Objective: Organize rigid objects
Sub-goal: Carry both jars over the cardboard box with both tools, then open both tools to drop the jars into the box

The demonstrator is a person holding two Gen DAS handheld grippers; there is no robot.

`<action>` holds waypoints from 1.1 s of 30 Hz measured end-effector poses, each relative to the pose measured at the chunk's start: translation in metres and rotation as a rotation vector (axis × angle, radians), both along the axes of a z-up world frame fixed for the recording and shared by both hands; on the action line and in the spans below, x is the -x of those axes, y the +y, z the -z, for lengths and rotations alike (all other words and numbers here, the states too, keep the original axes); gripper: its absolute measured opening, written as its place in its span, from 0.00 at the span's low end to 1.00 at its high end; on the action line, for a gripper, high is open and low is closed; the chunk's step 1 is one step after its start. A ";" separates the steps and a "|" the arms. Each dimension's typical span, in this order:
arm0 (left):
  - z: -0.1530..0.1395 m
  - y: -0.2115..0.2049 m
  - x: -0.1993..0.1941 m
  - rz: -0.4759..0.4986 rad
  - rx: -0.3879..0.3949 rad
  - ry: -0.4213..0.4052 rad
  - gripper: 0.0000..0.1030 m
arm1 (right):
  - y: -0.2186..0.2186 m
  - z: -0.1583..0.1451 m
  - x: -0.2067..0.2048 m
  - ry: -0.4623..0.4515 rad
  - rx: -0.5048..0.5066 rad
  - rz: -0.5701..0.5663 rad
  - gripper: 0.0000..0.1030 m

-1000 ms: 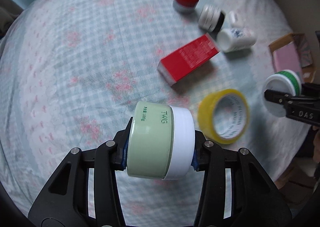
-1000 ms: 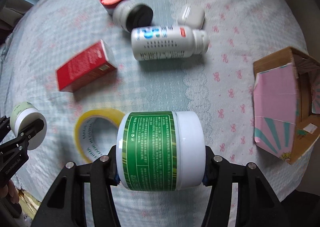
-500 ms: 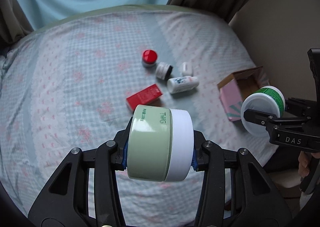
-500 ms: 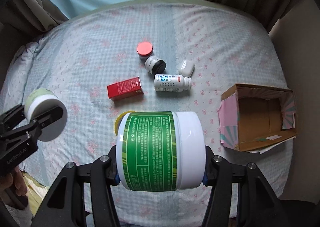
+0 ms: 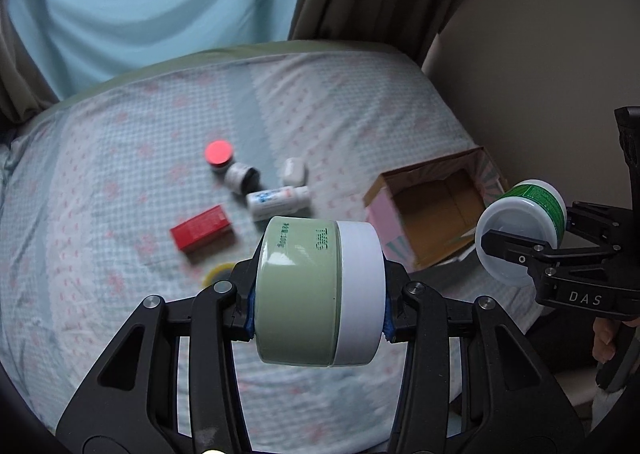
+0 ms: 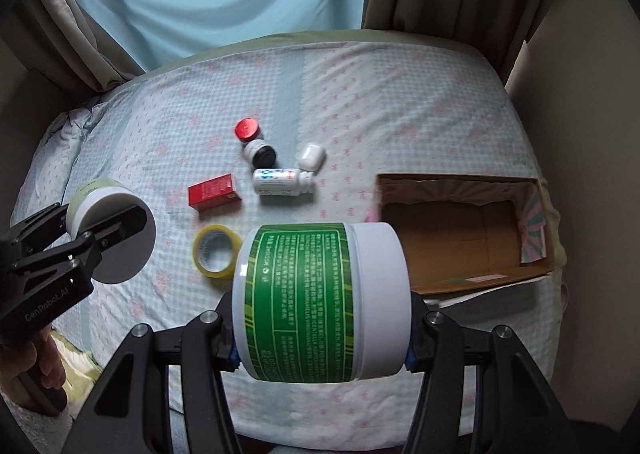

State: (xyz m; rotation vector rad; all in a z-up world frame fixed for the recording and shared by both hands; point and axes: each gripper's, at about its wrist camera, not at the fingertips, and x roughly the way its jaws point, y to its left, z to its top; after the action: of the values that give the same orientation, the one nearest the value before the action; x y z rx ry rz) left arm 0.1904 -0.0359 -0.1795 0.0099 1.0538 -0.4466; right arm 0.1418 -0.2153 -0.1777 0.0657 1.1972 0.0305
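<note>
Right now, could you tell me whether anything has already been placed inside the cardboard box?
No, the cardboard box shows only its bare brown floor in the right wrist view, with nothing lying in it.

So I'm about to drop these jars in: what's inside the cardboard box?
The box shows only bare cardboard floor and walls. The green jar in the right tool covers its near left corner, so that part is unseen.

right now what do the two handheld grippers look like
Both are matte black plastic with triangular cut-outs, silver screw heads and blue pads. In the right wrist view, the left gripper has grey "GenRobot.AI" lettering. In the left wrist view, the right gripper reads "DAS". No cables or sleeves show.
</note>
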 end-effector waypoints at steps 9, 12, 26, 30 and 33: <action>0.015 -0.151 0.000 -0.048 -0.010 0.069 0.38 | -0.150 0.021 0.000 0.049 0.008 -0.033 0.50; 0.028 -0.193 -0.005 -0.038 -0.018 0.105 0.38 | -0.189 0.035 -0.005 0.074 0.025 -0.017 0.50; 0.148 -0.302 -0.058 -0.019 -0.113 0.323 0.38 | -0.278 0.144 -0.046 0.254 -0.071 0.056 0.50; 0.187 -0.315 -0.080 -0.014 -0.147 0.373 0.38 | -0.274 0.172 -0.055 0.264 -0.012 -0.035 0.50; 0.214 -0.320 -0.094 -0.008 -0.176 0.405 0.38 | -0.265 0.195 -0.055 0.283 -0.005 -0.115 0.50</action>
State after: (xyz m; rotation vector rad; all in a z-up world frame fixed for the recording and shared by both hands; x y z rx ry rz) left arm 0.2845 -0.3561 -0.3931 0.0734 1.4890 -0.3540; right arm 0.1972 -0.4805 -0.3726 0.0049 1.4825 0.1283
